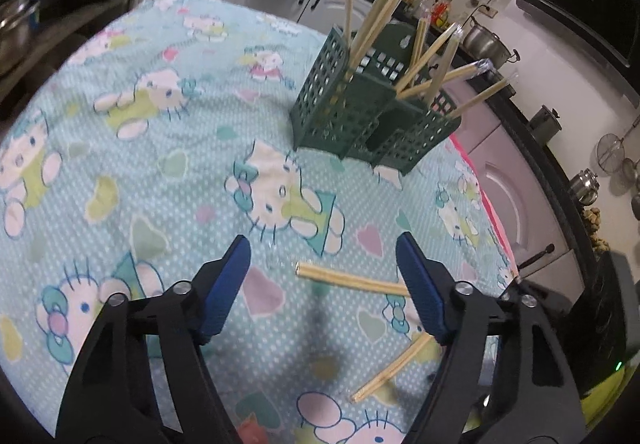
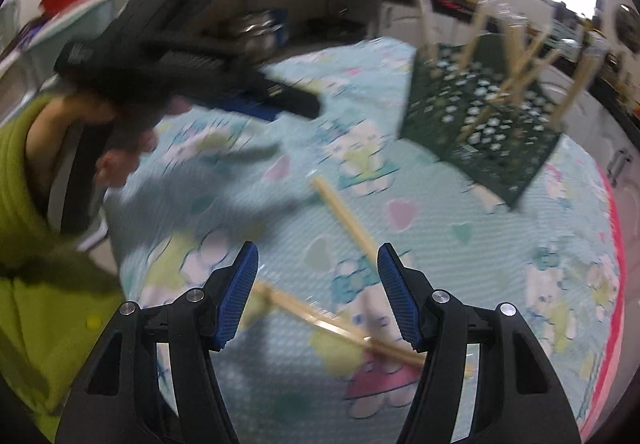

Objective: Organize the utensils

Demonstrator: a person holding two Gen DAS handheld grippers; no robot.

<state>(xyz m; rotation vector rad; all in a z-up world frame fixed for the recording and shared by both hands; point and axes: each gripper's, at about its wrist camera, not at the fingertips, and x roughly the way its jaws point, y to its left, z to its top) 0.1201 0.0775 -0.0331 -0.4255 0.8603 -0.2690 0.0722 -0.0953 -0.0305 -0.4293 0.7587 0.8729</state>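
Chopsticks status: most stand upright or leaning in the green perforated holder, which sits toward the far right part of the bench, near its right edge. Two wrapped pairs lie flat on the cartoon-cat cloth, well short of the holder.

My left gripper is released, nothing clamped. The nearer flat pair lies crosswise in the gap between my fingers, one end passing behind the right blue pad; pads not pressing on it. The second pair lies diagonally below and right of it, partly hidden by my right finger.

My right gripper is also released and empty. From its blurred view, one pair runs diagonally toward the gap, and the other crosses low between the fingers toward the right pad; can't tell contact through the blur. The left gripper's black body and my hand on it sit upper left in that view, green sleeve at the frame edge.

Room: the whole left and centre of the cloth is bare, open approach from there. Right side is tight: pink cloth border marks the bench edge just past the holder, cabinets beyond. Holder's leaning sticks fan out rightward over that edge.
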